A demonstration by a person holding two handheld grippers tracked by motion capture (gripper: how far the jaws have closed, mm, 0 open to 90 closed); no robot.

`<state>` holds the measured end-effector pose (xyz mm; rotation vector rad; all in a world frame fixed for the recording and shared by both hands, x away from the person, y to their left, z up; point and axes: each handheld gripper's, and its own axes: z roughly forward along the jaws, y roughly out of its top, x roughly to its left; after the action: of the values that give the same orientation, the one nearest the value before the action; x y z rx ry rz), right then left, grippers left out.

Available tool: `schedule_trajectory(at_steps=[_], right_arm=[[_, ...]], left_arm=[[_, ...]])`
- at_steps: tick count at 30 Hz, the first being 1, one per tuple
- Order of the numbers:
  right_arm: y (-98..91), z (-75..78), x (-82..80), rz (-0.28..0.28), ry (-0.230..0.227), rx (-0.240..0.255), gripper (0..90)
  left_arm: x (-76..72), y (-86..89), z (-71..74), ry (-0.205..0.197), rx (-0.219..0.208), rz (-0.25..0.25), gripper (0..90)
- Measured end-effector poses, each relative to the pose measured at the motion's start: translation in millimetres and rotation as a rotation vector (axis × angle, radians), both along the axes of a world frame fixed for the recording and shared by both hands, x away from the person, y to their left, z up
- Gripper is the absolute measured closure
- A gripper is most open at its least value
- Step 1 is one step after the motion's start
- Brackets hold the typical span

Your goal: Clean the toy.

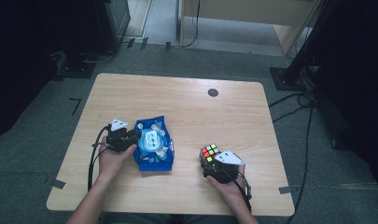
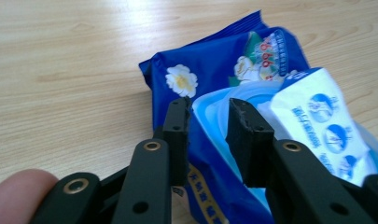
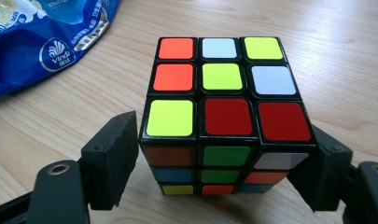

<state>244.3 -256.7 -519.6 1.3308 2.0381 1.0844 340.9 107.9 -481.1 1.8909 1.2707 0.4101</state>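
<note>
Two grippers are at work on my feed. My left gripper has its jaws pinched on the edge of the blue wet-wipe pack, at the pale blue flip lid, with the raised white label flap just to its right. The pack lies flat on the wooden surface ahead of that gripper. My right gripper is clenched on the Rubik's cube, one pad against each side face. The cube stands upright on the surface, and a corner of the pack lies beyond it to the left.
</note>
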Motion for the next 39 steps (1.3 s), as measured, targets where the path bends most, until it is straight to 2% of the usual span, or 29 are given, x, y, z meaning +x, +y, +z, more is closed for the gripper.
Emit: schedule_trajectory(at_steps=[1, 4, 6, 7, 9, 10, 11, 14, 17, 20, 27, 32, 34, 39], right_arm=[[0.0, 0.0, -0.1, 0.000, 0.000, 0.000, 24.3], [-0.2, 0.0, -0.1, 0.000, 0.001, 0.002, 24.3], [0.0, -0.1, 0.0, 0.000, 0.001, 0.002, 24.3], [0.1, -0.1, 0.1, -0.001, 0.002, 0.002, 24.4], [-0.1, -0.1, 0.0, -0.001, 0.002, 0.002, 24.5], [-0.2, -0.1, 0.0, -0.001, 0.002, 0.004, 24.5], [-0.3, -0.1, -0.2, 0.001, 0.001, 0.006, 24.6], [-0.3, -0.3, 0.1, 0.002, 0.002, 0.007, 24.7], [-0.2, -0.3, 0.5, 0.002, 0.004, 0.008, 24.9], [-0.5, -0.4, 0.6, 0.002, 0.004, 0.011, 25.1], [-0.2, -0.4, 0.2, -0.001, 0.002, 0.008, 25.4], [0.0, -0.3, -0.3, -0.004, 0.002, 0.009, 25.5], [0.1, -0.4, -0.4, -0.004, 0.001, 0.007, 25.5], [0.2, -0.5, -0.3, -0.004, 0.000, 0.005, 25.5]], left_arm=[[-5.5, -3.2, 5.6, -0.030, -0.014, -0.024, 69.8], [-8.9, -7.4, 9.2, -0.047, -0.014, -0.051, 69.8], [-7.4, -10.3, 8.1, -0.040, -0.004, -0.056, 70.0], [-3.3, -9.3, 3.3, -0.020, -0.006, -0.039, 71.8], [-1.6, -8.2, 0.8, -0.008, -0.007, -0.027, 73.5], [-0.5, -7.1, -1.3, -0.001, -0.010, -0.023, 76.9], [-0.1, -6.4, -3.1, 0.005, -0.012, -0.030, 84.9], [-1.6, -5.0, -7.4, 0.000, -0.013, -0.047, 90.0], [-1.0, -3.9, -6.4, 0.004, -0.009, -0.059, 89.8], [-4.8, -0.9, -3.9, 0.009, -0.045, -0.092, 86.2], [-12.9, -6.8, -0.1, -0.006, -0.052, -0.150, 81.5], [-14.8, -11.2, 0.6, -0.008, -0.056, -0.172, 79.6], [-15.5, -11.8, 1.6, -0.012, -0.076, -0.193, 78.8], [-19.7, -16.3, 4.9, -0.043, -0.076, -0.236, 78.4]])
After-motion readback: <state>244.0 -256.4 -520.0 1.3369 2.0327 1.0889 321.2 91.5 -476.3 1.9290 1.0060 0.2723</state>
